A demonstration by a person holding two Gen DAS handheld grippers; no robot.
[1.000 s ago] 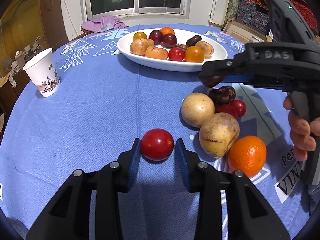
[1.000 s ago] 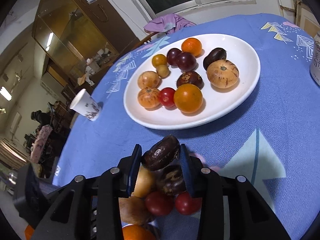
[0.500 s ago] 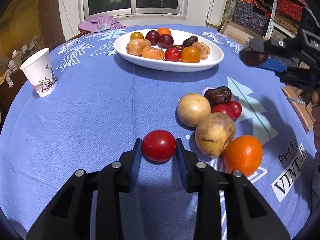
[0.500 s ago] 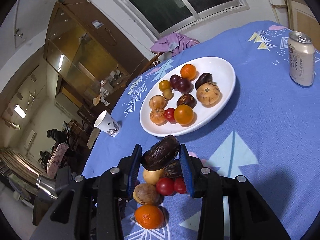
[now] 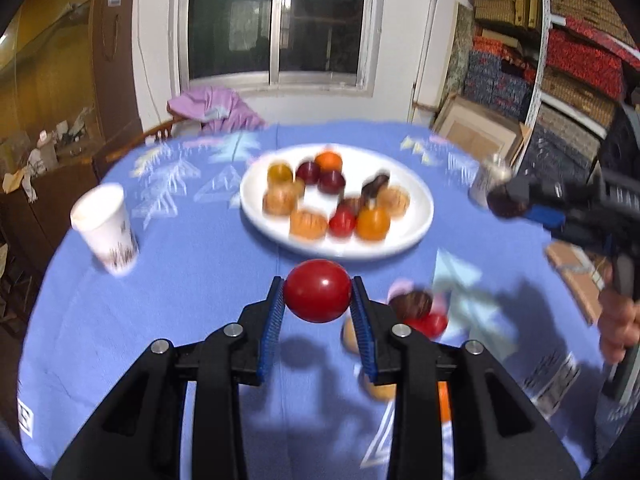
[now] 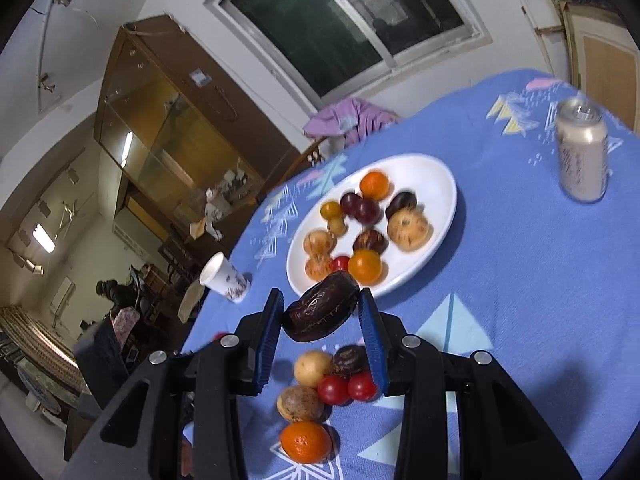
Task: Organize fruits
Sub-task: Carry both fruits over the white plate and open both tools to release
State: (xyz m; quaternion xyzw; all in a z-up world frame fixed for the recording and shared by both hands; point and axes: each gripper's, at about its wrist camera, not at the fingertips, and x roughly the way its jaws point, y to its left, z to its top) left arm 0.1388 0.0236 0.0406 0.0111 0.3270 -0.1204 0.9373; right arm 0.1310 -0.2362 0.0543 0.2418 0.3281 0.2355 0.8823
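Observation:
My left gripper [image 5: 318, 294] is shut on a red tomato [image 5: 318, 290] and holds it off the blue tablecloth [image 5: 200, 280], in front of the white plate [image 5: 416, 204] of several fruits. Shut on a dark wrinkled fruit [image 6: 320, 312], my right gripper [image 6: 320, 314] hangs above the loose pile: a yellow fruit [image 6: 312, 368], a dark fruit [image 6: 350, 360], two red tomatoes [image 6: 346, 388], a brownish fruit [image 6: 300, 402] and an orange [image 6: 306, 442]. The left wrist view shows the right gripper [image 5: 508, 204] at the right, held by a hand [image 5: 620, 320].
A paper cup [image 5: 106, 232] stands at the table's left. A drink can [image 6: 582, 152] stands at the far right of the cloth. A purple cloth [image 5: 216, 110] lies on a chair behind the table. Stacked boxes [image 5: 560, 60] fill the right wall.
The left gripper closed on the red tomato and lifted it off the cloth. The right gripper rose and drew back with the dark fruit, away from the plate.

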